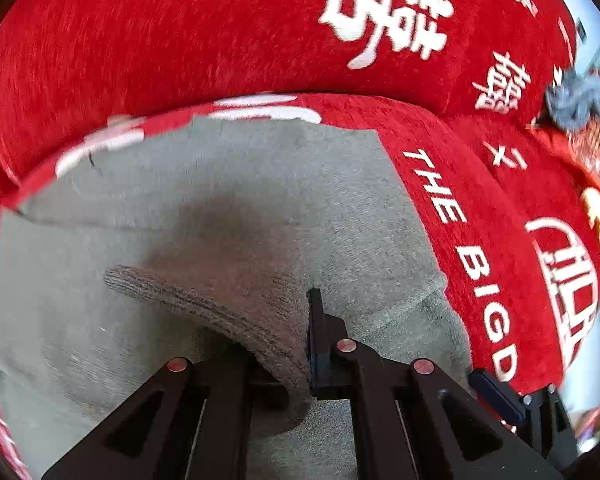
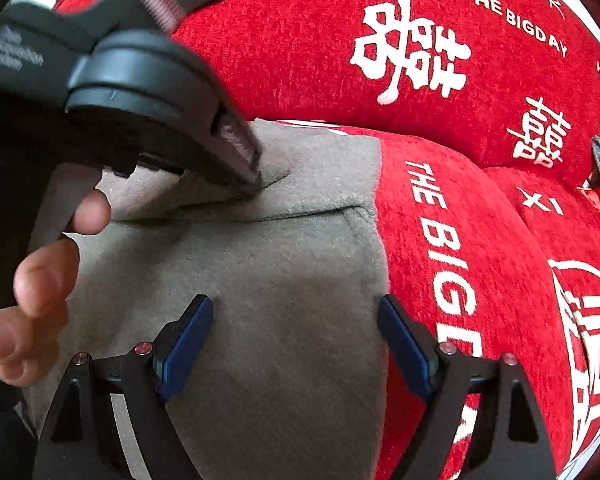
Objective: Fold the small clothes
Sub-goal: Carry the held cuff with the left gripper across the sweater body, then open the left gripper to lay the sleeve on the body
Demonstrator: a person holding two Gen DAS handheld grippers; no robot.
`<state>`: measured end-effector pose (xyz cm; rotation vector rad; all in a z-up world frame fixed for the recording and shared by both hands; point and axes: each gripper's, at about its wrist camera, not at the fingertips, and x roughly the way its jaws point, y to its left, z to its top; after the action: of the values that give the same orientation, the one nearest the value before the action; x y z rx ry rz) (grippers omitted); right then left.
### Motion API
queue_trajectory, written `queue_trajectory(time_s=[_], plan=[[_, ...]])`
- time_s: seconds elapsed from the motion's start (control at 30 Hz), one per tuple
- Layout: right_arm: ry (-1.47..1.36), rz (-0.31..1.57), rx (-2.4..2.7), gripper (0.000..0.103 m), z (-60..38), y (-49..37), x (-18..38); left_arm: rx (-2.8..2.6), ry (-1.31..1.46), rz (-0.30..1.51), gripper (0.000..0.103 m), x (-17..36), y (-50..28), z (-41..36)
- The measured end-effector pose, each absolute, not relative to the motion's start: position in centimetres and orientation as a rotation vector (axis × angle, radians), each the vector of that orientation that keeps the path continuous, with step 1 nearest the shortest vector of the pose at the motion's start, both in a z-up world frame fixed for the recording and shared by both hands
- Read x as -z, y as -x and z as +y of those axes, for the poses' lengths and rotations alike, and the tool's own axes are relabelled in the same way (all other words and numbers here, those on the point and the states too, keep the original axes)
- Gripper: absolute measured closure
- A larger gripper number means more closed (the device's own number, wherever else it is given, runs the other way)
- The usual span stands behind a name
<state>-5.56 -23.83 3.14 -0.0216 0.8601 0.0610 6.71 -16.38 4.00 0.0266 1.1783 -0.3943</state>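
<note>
At the left, a person's hand (image 2: 32, 280) holds the left claw (image 2: 252, 184), which is clenched on a ribbed cuff (image 1: 236, 312) of the grey garment (image 2: 280, 280). The garment lies spread on a red sofa (image 2: 300, 60), its far part folded over in a flap. The right claw (image 2: 296, 320) hovers released just over the garment's near part, blue pads (image 2: 188, 344) apart. To the right, white print on the seat cover reads "THE BIG D…"; the backrest carries a double-happiness character and "THE BIGDAY". A grey knitted item (image 1: 580, 100) sits far right.
</note>
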Motion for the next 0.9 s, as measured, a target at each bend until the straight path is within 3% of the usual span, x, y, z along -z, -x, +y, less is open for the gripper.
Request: queue_trajectory(time_s=[0.2, 0.23, 0.27, 0.33, 0.4, 0.6, 0.9], plan=[[-0.019, 0.872, -0.044, 0.016, -25.0, 5.8, -2.9, 0.455, 0.125, 1.219, 0.096, -3.5, -7.5, -14.6], [-0.023, 0.871, -0.041, 0.016, -25.1, 5.8, -2.9, 0.465, 0.155, 1.228, 0.091, -3.4, -7.7, -14.2], [-0.025, 0.868, -0.040, 0.016, -25.1, 5.9, -3.0, 0.486, 0.196, 1.238, 0.084, -3.3, -7.9, -13.9], [-0.031, 0.859, -0.043, 0.016, -25.3, 6.0, -3.2, 0.577, 0.316, 1.248, 0.031, -3.1, -8.0, -13.3], [-0.040, 0.850, -0.049, 0.016, -25.4, 6.0, -3.5, 0.590, 0.350, 1.223, 0.012, -3.6, -7.6, -13.2], [-0.066, 0.840, -0.051, 0.016, -26.0, 6.1, -4.1, 0.633, 0.338, 1.187, 0.012, -5.2, -6.7, -12.3], [-0.078, 0.804, -0.143, 0.016, -23.2, 4.2, -5.9, 0.644, 0.512, 1.081, 0.012, -7.1, -6.6, -3.3]])
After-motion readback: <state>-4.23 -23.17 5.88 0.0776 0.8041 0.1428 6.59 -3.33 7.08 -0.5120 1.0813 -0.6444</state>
